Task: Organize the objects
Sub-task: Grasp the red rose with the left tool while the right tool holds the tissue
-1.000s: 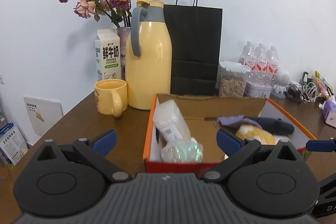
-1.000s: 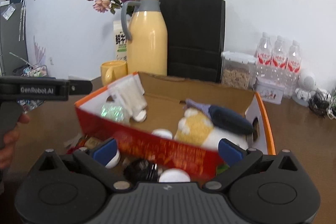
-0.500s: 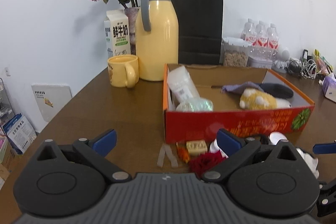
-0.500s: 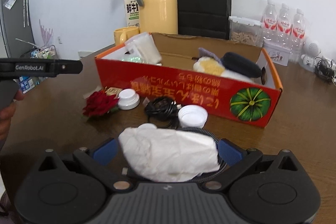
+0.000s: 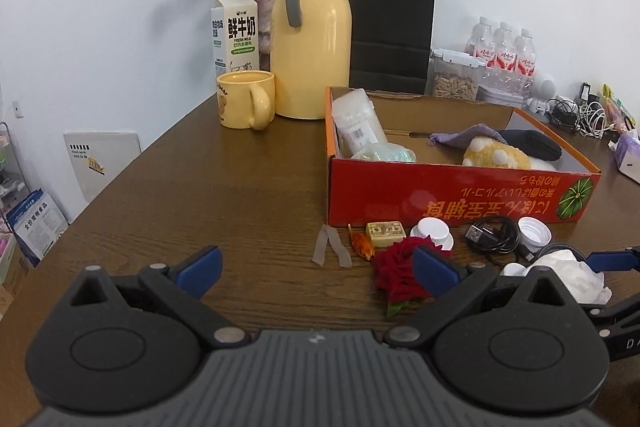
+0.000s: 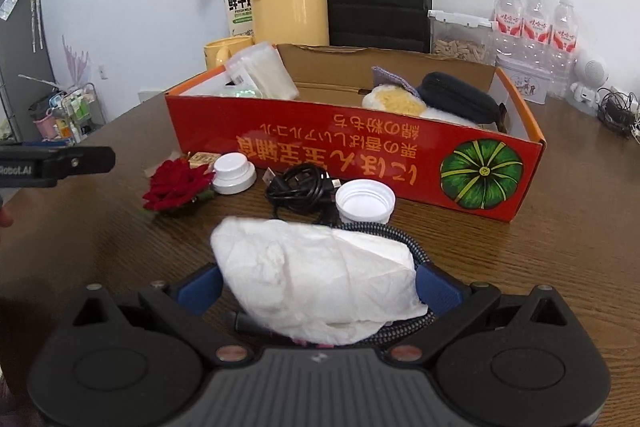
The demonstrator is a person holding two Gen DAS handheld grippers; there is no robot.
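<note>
Table (image 5: 208, 187): dark brown wood; it carries everything below.
Red cardboard box (image 6: 360, 163): the landmark, open-topped, with a green pumpkin printed on its front wall; inside lie a clear plastic pack (image 5: 358, 125), a yellow-and-white plush toy (image 5: 496, 153) and a dark pouch (image 6: 456, 99).
Yellow thermos jug (image 5: 312, 47): upright behind the box's left corner, with a yellow mug (image 5: 246, 105) just beside it.
Black paper bag (image 5: 390, 23): stands behind the box, against the wall.
White crumpled tissue (image 6: 316, 283): in front of the box, lying over a braided cable (image 6: 400, 325).
Right hand-held gripper (image 6: 318, 285): spread, its blue pads on either side of the tissue; I cannot tell whether they touch it.
Left hand-held gripper (image 5: 316, 267): spread wide and empty, low over the table, in front of the box's left corner.
Red rose (image 6: 176, 183): on the table before the box's left end.
Black USB cable (image 6: 300, 193): coiled, close to the box front.
White caps (image 6: 234, 173): one beside the rose, another open-side-up (image 6: 365, 205) right of the cable.
</note>
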